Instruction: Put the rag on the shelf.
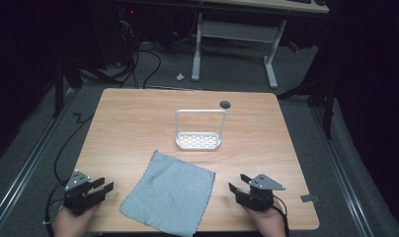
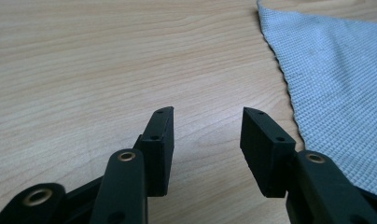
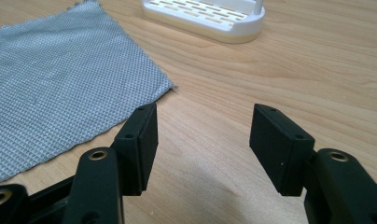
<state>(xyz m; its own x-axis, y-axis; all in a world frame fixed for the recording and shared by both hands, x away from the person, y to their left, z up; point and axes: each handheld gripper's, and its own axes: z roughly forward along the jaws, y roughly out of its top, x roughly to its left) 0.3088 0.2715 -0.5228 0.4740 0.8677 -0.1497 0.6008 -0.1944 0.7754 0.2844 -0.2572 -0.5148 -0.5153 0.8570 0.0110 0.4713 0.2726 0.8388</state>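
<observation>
While both grippers rest at the near edge, left gripper [image 1: 102, 189] and right gripper [image 1: 235, 183] jaws spread, empty; flat grey woven cloth [image 1: 169, 192] lies between them; white slotted plastic rack [image 1: 198, 140] farther back; likely pre-grasp, next needs a cloth corner pinch.

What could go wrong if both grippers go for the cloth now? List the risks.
1. The grey cloth lies flat on the table, so open jaws of the left gripper may scrape wood and slip off its edge.
2. The cloth's near corner overhangs the table edge; an uneven pull could drag it off.
3. The white rack stands just beyond the cloth; a lifted cloth or the right gripper might knock it.
</observation>
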